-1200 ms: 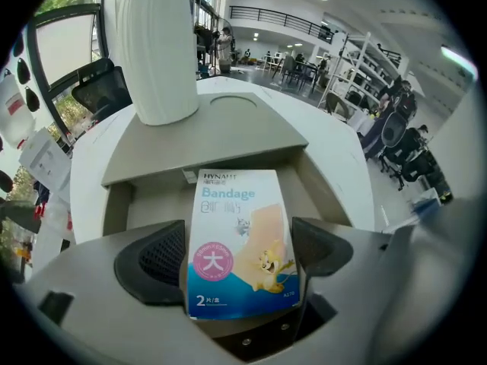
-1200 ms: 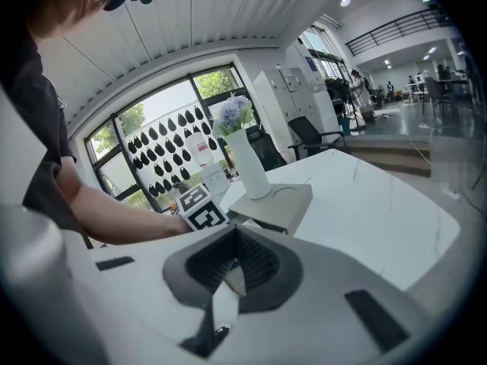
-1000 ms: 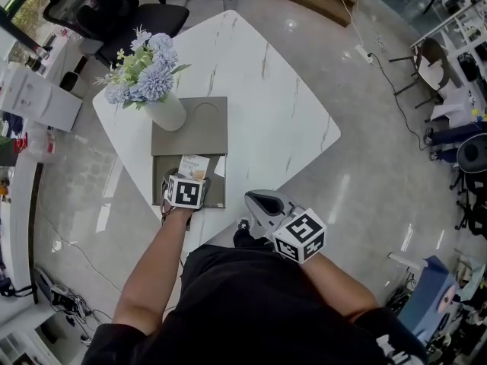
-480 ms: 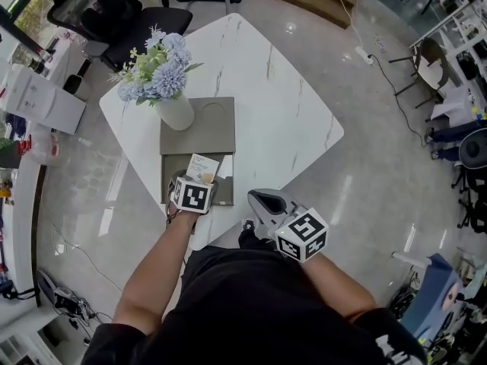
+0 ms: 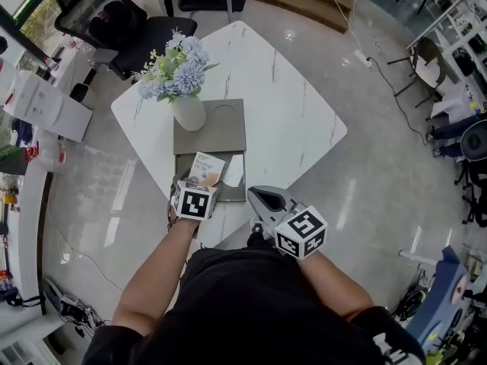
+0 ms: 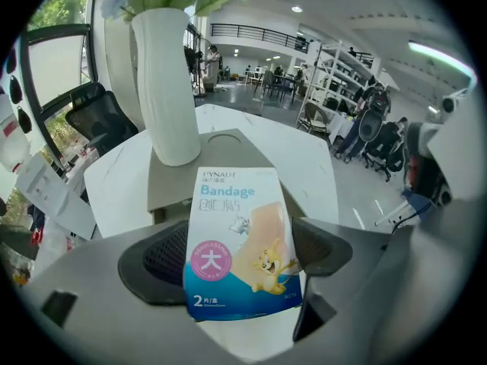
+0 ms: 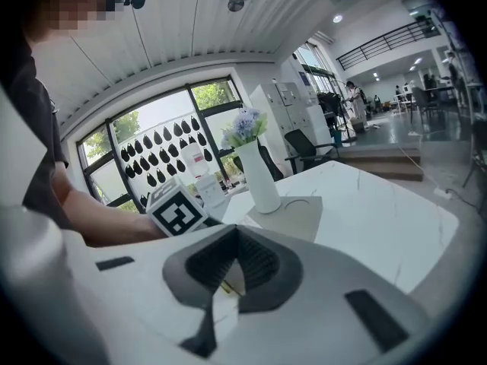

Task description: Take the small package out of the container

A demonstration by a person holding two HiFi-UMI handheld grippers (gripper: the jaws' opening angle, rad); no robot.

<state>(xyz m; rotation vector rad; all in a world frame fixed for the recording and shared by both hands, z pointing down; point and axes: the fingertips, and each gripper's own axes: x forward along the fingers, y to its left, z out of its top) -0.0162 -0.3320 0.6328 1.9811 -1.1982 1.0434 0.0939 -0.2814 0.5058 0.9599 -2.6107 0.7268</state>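
The small package is a flat bandage packet, white and blue with a pink circle. My left gripper is shut on its lower part and holds it upright above the near end of the open grey container. In the left gripper view the packet fills the gap between the dark pads and hides what lies below. My right gripper hovers off the table's near edge, to the right of the left one. Its pads meet with nothing between them.
A white vase of blue flowers stands on the flat grey lid just beyond the container, also in the left gripper view. A white item lies in the container. Office chairs stand behind the white marble table.
The head view has swung, so the table sits further right. My left gripper keeps its hold on the packet and has drawn slightly back toward the container's near edge. The right gripper has barely moved.
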